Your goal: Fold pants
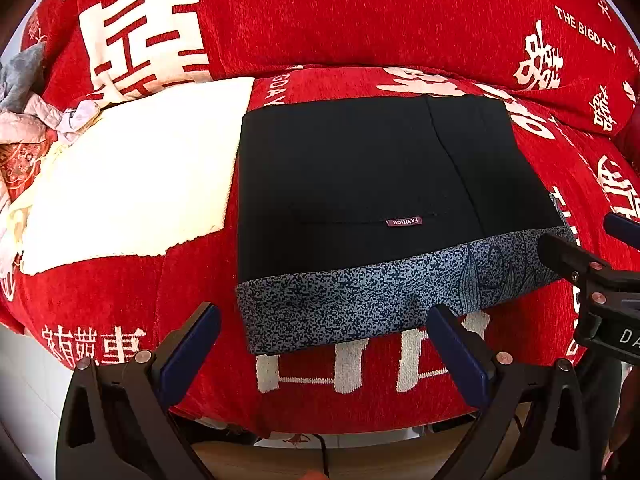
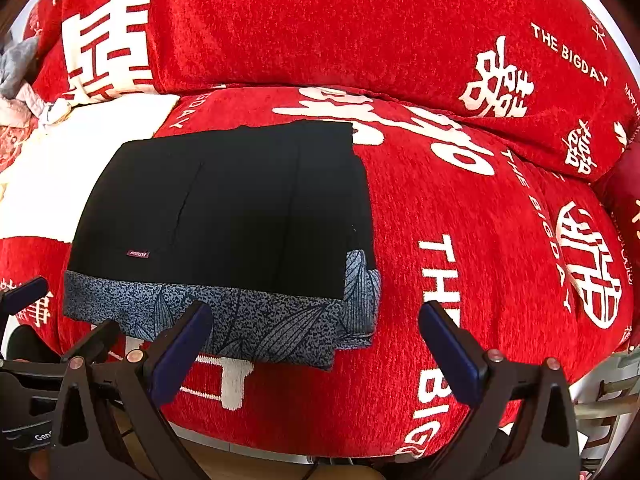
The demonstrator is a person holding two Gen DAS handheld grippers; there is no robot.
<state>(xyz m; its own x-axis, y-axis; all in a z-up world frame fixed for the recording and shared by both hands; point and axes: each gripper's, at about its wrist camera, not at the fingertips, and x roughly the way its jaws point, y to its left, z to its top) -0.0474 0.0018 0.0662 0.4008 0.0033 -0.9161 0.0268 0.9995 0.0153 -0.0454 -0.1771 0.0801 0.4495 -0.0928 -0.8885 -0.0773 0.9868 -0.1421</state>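
The pants (image 1: 360, 184) lie in front of me as a compact black rectangle on the seat of the red sofa cover (image 1: 320, 20), edges fairly square, with a blue-grey speckled band (image 1: 360, 308) of leaf-patterned fabric showing along the near edge. As far as I can judge, the folding is essentially finished: I see no loose legs hanging out, and the layers stack neatly at the right end (though I cannot count them). What may be left is only a tidy-up or moving the bundle aside.

My left gripper (image 1: 324, 344) hangs just short of the near edge, fingers spread wide and holding nothing. My right gripper (image 2: 316, 340) is likewise spread apart and empty, near the bundle's right corner.

A small maroon tag (image 1: 404, 222) on the black cloth reads "FASHION", upside down from where I stand. The cover carries large white Chinese characters and the repeated words "THE BIGDAY" (image 2: 570, 58). To the left of the pants sits a cream towel (image 1: 132, 176), and beyond it a heap of crumpled clothes (image 1: 28, 96).
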